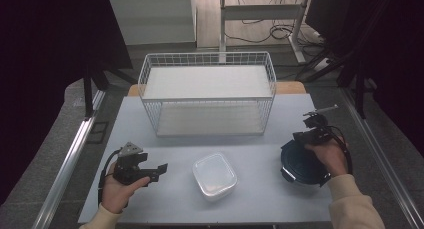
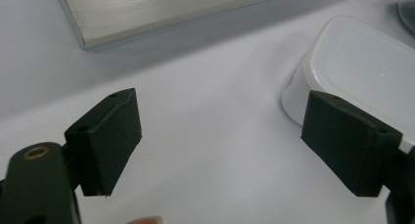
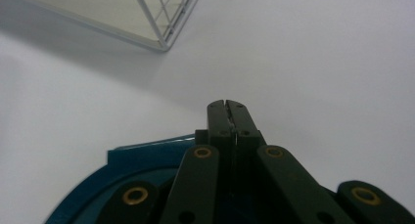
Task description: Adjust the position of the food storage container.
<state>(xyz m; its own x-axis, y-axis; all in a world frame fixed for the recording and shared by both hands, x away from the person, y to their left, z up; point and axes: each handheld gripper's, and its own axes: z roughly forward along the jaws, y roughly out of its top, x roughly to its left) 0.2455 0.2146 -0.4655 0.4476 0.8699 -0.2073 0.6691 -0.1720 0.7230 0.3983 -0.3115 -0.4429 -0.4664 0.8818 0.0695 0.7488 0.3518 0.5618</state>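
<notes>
- at lower right of the high view, the right gripper [image 1: 316, 125] has its jaws clenched on the far rim tab of a round dark-blue container [image 1: 301, 164], the person's hand arched over the container's near side; in the right gripper view the two jaws meet flush above the blue rim [image 3: 147, 153].
- a pinch on so thin a lip is likely to slip, and the container could then tip or skid on the smooth pale table [image 1: 165, 199] towards its right edge.
- at lower left of the high view, the left gripper [image 1: 159, 170] rests with jaws released and nothing between them, pointing at the white plastic box [image 1: 214, 175] in the lower middle; the left gripper view shows that box [image 2: 362, 57] just beyond the right-hand jaw.
- a careless push forward could knock the light box aside rather than seize it.
- the white wire basket [image 1: 207, 96] stands at upper centre, well apart from both containers; a load swung high risks catching its rim.
</notes>
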